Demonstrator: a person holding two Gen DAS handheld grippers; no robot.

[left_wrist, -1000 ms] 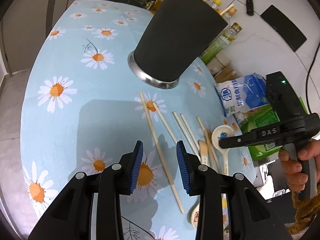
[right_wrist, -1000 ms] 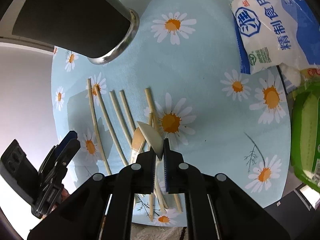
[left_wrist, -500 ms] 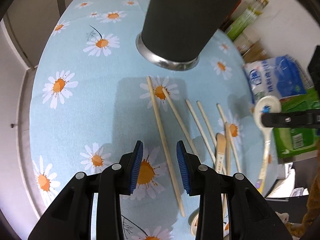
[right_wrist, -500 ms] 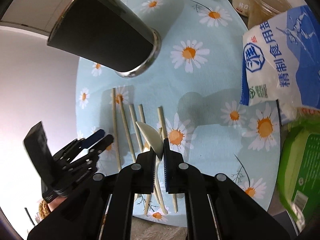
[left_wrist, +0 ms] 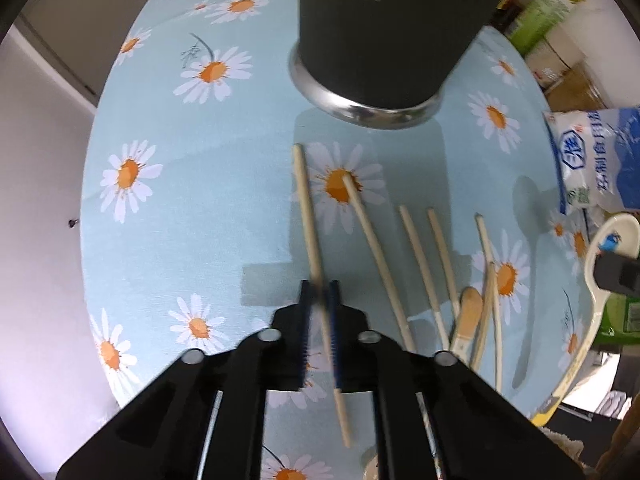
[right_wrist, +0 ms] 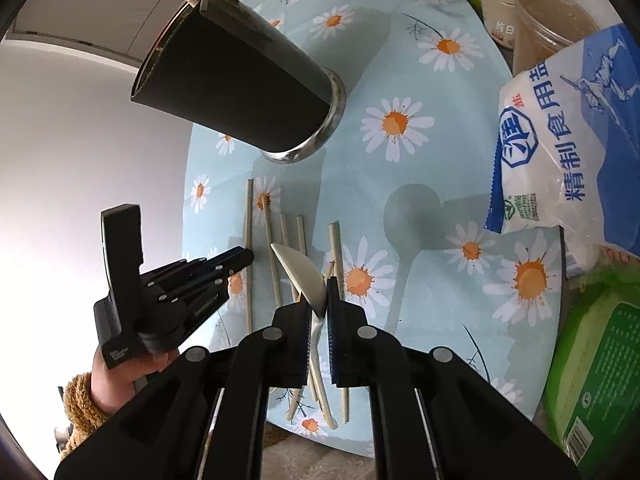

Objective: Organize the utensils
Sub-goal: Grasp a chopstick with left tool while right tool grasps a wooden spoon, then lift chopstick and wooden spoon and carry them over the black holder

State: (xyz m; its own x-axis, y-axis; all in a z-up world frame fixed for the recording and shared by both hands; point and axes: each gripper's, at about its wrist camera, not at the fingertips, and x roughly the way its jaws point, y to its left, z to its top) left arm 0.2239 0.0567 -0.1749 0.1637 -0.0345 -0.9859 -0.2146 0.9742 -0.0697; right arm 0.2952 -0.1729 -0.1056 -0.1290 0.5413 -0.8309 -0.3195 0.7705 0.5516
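My left gripper is shut on the leftmost wooden chopstick, which lies on the daisy tablecloth. Several more chopsticks and a wooden spoon lie to its right. My right gripper is shut on a cream ceramic spoon and holds it above the table; the spoon also shows at the right of the left wrist view. A black utensil cup with a steel base stands behind the chopsticks, a stick poking from its mouth. The left gripper also shows in the right wrist view.
A blue and white salt bag lies at the right, a green package in front of it. Jars and bottles stand at the back right. The table's round edge runs close at the left and front.
My left gripper has moved forward and closed on the leftmost chopstick. My right gripper has lifted the ceramic spoon higher and toward the right.
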